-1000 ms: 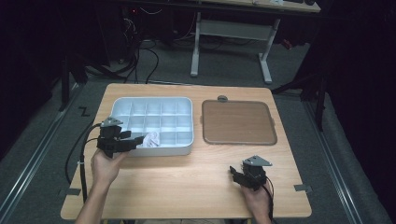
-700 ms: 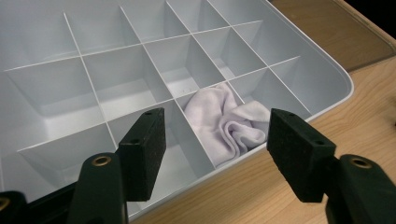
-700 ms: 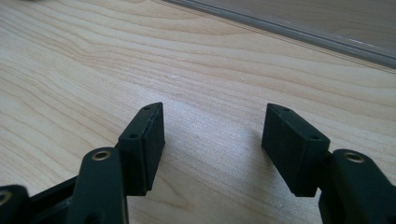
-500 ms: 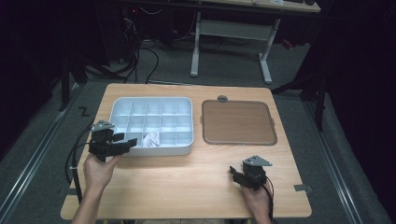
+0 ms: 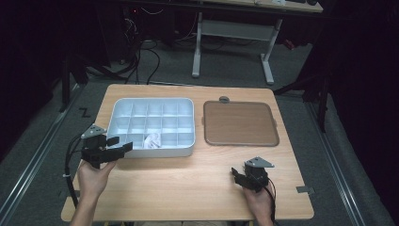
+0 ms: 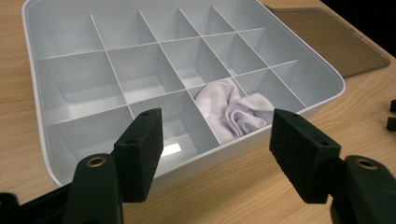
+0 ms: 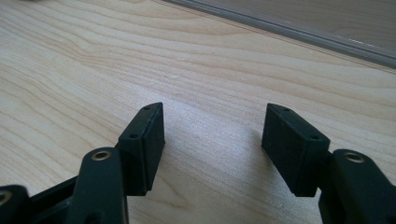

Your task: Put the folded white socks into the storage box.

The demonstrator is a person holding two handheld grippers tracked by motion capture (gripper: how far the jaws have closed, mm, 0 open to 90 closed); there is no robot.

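Since the earlier frame, the left gripper (image 5: 115, 147) has drawn back toward the frame's left, off the white plastic compartment tray (image 5: 117, 106); its jaws have just been opening, empty. A crumpled white cloth (image 5: 152, 141) lies in a front-row compartment, right of those jaws. At lower right, the right gripper (image 5: 238, 177) rests released on the wooden table (image 5: 188, 179).

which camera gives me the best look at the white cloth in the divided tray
The left gripper view: the white cloth lies crumpled in a front-row compartment of the divided tray, close enough to show its folds. The high view shows the cloth as a small white patch in the tray's front row. The right gripper view looks at the wooden table.
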